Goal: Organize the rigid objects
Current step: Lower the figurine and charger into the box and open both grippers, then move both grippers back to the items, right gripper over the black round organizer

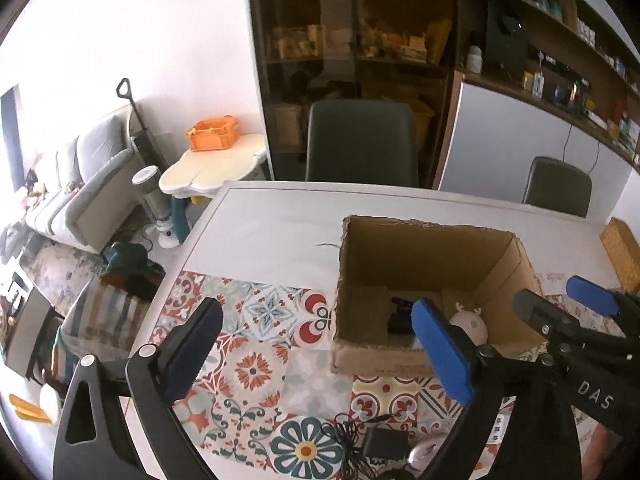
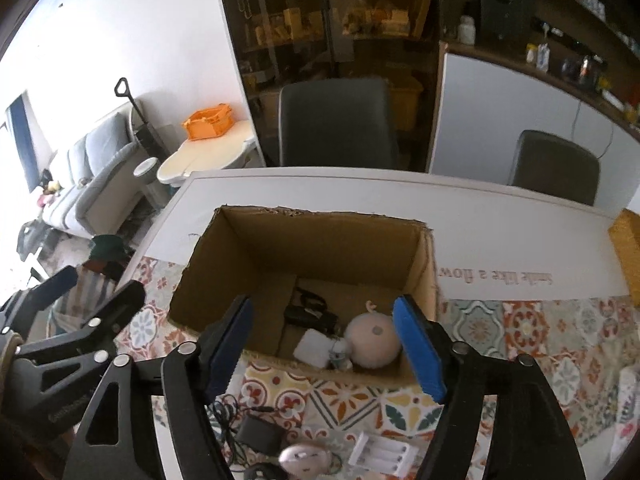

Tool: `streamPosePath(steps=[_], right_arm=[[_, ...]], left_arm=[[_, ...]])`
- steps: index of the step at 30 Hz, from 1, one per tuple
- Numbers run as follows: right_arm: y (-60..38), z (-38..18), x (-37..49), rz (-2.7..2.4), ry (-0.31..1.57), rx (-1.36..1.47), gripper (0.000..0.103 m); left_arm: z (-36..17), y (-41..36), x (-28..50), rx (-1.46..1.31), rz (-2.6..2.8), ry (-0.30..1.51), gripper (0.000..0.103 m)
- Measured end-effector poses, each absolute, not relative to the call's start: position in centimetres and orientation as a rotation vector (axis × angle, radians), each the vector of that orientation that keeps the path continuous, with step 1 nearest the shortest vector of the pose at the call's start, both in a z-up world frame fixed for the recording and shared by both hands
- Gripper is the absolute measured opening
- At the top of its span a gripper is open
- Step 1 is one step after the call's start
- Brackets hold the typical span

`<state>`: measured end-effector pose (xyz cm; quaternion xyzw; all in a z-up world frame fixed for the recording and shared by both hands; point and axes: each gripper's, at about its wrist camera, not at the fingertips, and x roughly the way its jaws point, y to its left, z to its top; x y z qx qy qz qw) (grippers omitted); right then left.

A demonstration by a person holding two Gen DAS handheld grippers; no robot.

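Note:
An open cardboard box (image 2: pixel 240 264) stands on the patterned tablecloth; it also shows in the left wrist view (image 1: pixel 360 272). Inside lie a round pink toy (image 2: pixel 374 340), a black device (image 2: pixel 310 314) and a small white block (image 2: pixel 314 346). In front of the box lie a black power adapter with cord (image 2: pixel 260 434), a pale computer mouse (image 2: pixel 304 456) and a white battery charger (image 2: pixel 382 454). My right gripper (image 2: pixel 324 348) is open and empty above the box's near edge. My left gripper (image 1: pixel 316 354) is open and empty, left of the box, above the adapter (image 1: pixel 386 442).
The white table (image 1: pixel 272 220) has two dark chairs (image 1: pixel 360 144) behind it. A yellow woven box (image 2: pixel 628 256) sits at the table's right edge. A small cream side table with an orange crate (image 1: pixel 214 132), a sofa and a dark cabinet stand beyond.

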<state>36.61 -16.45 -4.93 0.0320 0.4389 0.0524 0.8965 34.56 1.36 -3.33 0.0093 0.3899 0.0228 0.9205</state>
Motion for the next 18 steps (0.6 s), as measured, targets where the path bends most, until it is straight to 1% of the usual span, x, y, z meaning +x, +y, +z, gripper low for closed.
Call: streamPosePath(steps=[4,11,15,18], right_arm=[[-16.4,-3.9,34.4,0.101,0.879,0.059,0.076],[-15.9,-2.4,30.5,0.098,0.816,0.043,0.08],[-15.5,-2.2,28.1,0.092,0.78,0.035,0.085],[-14.9,-2.3,26.5,0.098,0.758,0.016,0.085]], left_arm=[[-2.6,2.0,32.5,-0.003,0.047,0.776,0.103],[-1.8,2.5,29.1,-0.007,0.085,0.72,0.103],[-2.1,3.0,26.9,-0.001,0.099,0.707,0.103],[-2.6,3.4,25.5,0.003,0.107,0.709,0.103]])
